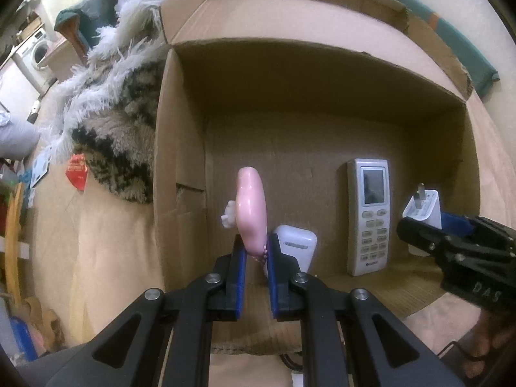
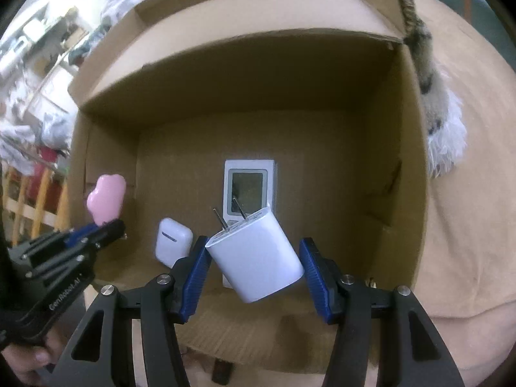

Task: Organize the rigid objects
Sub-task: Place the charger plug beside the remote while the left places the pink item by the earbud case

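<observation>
An open cardboard box (image 1: 180, 148) lies on a tan surface. On its floor lie a white remote control (image 1: 369, 213) and a white earbud case (image 1: 298, 248). My left gripper (image 1: 256, 248) is shut on a pink rounded object (image 1: 251, 203) with a small white piece on its side, held upright over the box's left part. My right gripper (image 2: 254, 243) is shut on a white plug-in charger (image 2: 258, 258), tilted with its prongs pointing away, above the remote (image 2: 248, 180). In the right wrist view the earbud case (image 2: 172, 240) and the pink object (image 2: 106, 198) sit to the left.
A fluffy white and speckled blanket (image 1: 106, 122) lies against the box's left wall. A red packet (image 1: 77, 171) lies beside it. Teal fabric (image 1: 451, 48) lies beyond the box at the right. A washing machine (image 1: 35, 51) stands far left.
</observation>
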Action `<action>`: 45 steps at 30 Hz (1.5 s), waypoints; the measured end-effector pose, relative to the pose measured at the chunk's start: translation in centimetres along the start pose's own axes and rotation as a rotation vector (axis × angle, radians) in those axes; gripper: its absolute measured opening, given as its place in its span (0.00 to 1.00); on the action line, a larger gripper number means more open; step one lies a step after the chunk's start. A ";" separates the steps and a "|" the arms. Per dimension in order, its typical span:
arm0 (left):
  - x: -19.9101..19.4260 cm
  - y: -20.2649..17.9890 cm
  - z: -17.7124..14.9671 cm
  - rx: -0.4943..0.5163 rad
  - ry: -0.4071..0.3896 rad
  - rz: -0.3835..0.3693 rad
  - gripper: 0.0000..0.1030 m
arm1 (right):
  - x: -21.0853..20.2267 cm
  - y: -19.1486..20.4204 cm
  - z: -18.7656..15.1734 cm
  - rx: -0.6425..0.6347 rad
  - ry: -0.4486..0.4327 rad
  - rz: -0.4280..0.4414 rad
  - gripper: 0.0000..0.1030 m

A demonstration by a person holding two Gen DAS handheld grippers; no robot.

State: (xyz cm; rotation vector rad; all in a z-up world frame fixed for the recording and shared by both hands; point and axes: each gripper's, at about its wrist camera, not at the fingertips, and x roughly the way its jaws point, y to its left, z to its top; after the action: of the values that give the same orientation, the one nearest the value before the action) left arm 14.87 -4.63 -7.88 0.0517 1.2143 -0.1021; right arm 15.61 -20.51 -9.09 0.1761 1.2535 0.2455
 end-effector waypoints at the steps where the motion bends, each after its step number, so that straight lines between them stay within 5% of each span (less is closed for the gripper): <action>1: 0.2 0.0 0.0 -0.002 0.003 0.002 0.11 | 0.2 0.1 0.0 0.000 0.005 0.007 0.58; 11: 1.4 -1.0 -0.7 0.019 0.044 0.018 0.11 | 2.2 0.8 -0.6 -0.049 0.074 -0.078 0.58; 27: 1.0 -1.7 -0.9 0.041 0.037 0.005 0.11 | -0.8 -1.7 0.2 -0.018 0.005 0.020 0.62; 30: 0.7 -1.9 -0.8 0.051 0.029 0.010 0.19 | -1.9 -1.6 0.2 -0.005 -0.028 0.036 0.75; 32: 0.4 -1.9 -0.8 0.055 0.018 0.016 0.33 | -2.6 -1.9 0.5 0.002 -0.046 0.053 0.80; 34: 0.0 -2.0 -0.7 0.050 0.000 0.014 0.59 | -3.1 -2.0 0.6 0.011 -0.055 0.073 0.84; 40: -1.1 -1.7 0.0 0.026 -0.029 0.011 0.63 | -3.4 -1.4 0.6 -0.001 -0.073 0.101 0.97; 45: -1.4 -1.3 0.2 0.020 -0.033 0.015 0.63 | -2.8 -0.8 0.7 0.004 -0.088 0.102 0.97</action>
State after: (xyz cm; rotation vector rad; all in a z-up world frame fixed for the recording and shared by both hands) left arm 14.42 -5.90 -6.46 0.0759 1.1797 -0.1017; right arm 15.49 -22.03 -6.50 0.2516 1.1594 0.3201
